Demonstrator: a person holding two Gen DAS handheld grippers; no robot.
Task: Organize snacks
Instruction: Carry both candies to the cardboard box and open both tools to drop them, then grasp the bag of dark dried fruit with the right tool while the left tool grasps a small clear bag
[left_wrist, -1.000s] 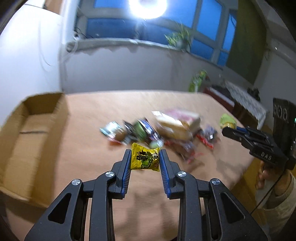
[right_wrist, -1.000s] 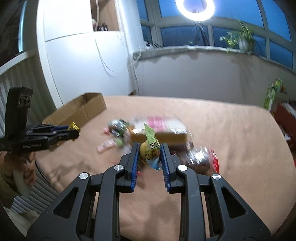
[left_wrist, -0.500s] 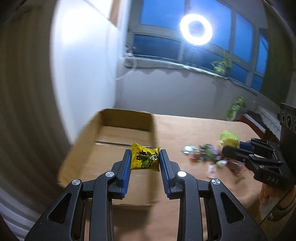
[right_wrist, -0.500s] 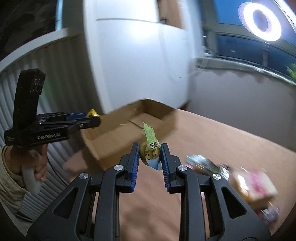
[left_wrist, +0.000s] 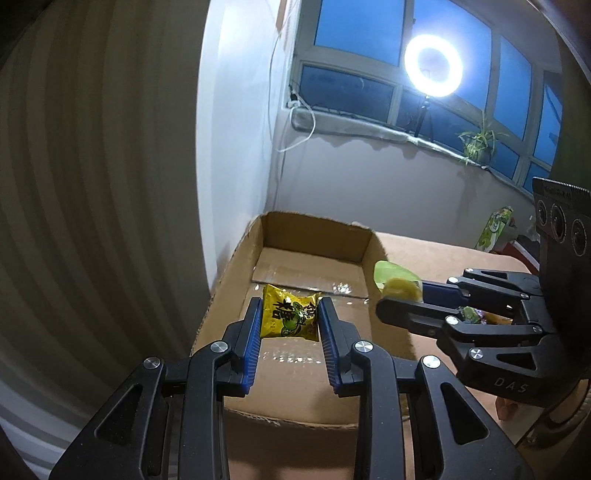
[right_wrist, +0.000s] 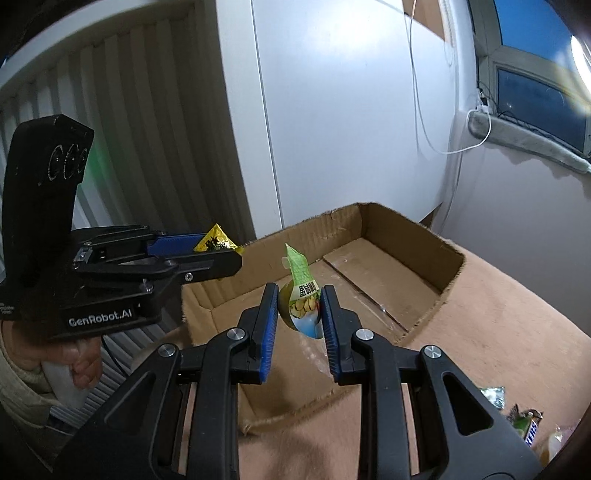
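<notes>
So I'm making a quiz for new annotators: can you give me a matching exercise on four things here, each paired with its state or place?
1. yellow packet
2. green-topped pouch
3. cardboard box
4. ring light

A. by the window, lit
B. held in the left gripper
C. open on the table, nothing inside
D. held in the right gripper

Pairs: 1-B, 2-D, 3-C, 4-A

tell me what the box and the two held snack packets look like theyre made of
Box: brown corrugated cardboard, matte, with frayed, fluted cut edges; shiny clear tape on its floor.
Yellow packet in the left gripper: probably glossy printed plastic film, crinkled.
Green-topped pouch in the right gripper: likely smooth glossy plastic, flat sealed tab.
</notes>
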